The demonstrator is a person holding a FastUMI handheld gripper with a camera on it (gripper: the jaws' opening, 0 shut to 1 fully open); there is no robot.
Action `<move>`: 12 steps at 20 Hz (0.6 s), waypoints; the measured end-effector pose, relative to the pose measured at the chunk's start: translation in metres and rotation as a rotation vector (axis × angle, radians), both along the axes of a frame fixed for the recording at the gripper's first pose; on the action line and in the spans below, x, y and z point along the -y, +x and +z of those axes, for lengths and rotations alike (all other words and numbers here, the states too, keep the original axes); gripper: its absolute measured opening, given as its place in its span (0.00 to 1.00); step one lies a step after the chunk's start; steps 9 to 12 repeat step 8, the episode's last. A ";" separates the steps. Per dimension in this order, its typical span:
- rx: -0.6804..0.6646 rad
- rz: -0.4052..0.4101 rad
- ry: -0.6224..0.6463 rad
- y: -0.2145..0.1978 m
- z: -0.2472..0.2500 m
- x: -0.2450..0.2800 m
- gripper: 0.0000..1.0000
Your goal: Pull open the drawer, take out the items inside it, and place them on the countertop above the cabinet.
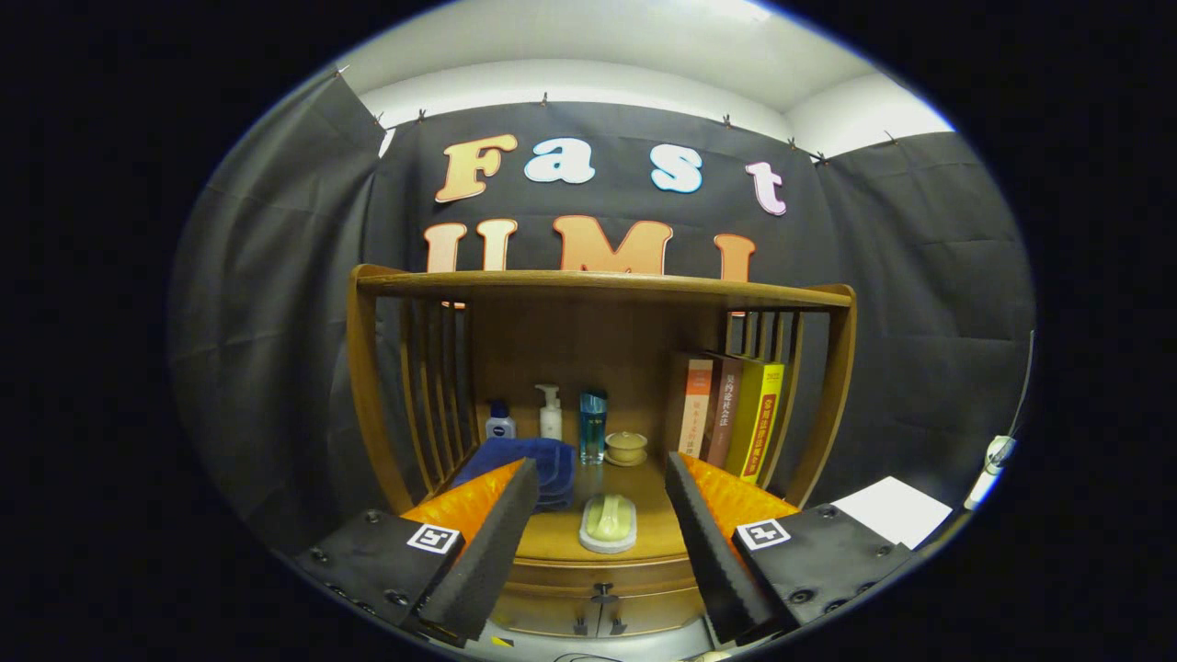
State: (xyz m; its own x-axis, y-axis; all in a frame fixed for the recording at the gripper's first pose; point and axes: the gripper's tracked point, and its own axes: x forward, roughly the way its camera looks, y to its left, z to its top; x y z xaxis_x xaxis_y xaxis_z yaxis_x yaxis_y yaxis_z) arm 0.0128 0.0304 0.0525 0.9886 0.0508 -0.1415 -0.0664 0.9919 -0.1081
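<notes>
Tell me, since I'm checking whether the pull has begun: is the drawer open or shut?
Shut. The drawer front sits flush with the cabinet face under the countertop, nothing pulled out. The gripper is open, fingers apart above it.

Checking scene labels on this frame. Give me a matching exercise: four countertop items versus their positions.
Things:
1. folded blue cloth
2. pale green soap in a white dish
3. row of upright books
4. small lidded ceramic jar

Places:
A. against the right slatted side
B. nearest the front edge, between the open fingers of the gripper
C. beside the tall blue bottle, near the back
D. just past the left finger

Pairs: 1-D, 2-B, 3-A, 4-C
</notes>
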 end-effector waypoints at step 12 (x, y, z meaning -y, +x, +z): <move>-0.014 0.005 -0.006 0.004 -0.009 -0.005 0.94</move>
